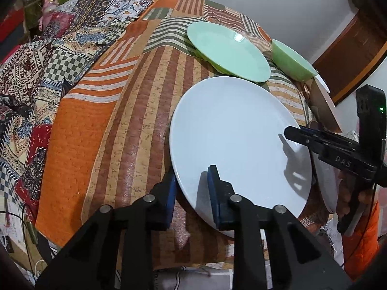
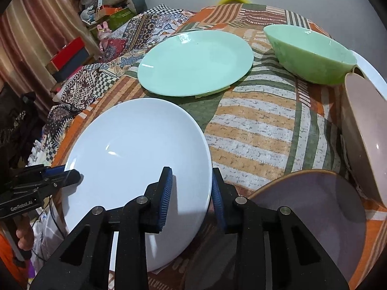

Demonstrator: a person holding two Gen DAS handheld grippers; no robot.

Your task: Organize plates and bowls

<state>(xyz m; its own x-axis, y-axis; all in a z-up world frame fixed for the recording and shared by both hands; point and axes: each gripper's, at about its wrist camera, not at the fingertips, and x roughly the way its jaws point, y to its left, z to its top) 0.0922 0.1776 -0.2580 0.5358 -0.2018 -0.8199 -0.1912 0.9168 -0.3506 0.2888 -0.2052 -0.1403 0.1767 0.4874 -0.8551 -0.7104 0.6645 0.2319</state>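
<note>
While both tools are working the same white plate (image 2: 135, 159), the left hand-held gripper (image 1: 192, 191) is straddling its near rim with pads apart, and the right hand-held gripper (image 2: 192, 197) is bracketing the opposite rim, its pads likewise spread and not pinching. Lettering "DAS" is showing on the right tool, "GenRobot.AI" on the left. Beyond, a green plate (image 2: 196, 62) and green bowl (image 2: 312, 55) are sitting apart on the striped cloth (image 2: 254, 130); a brown plate (image 2: 312, 207) is lying just beside the right pads.
</note>
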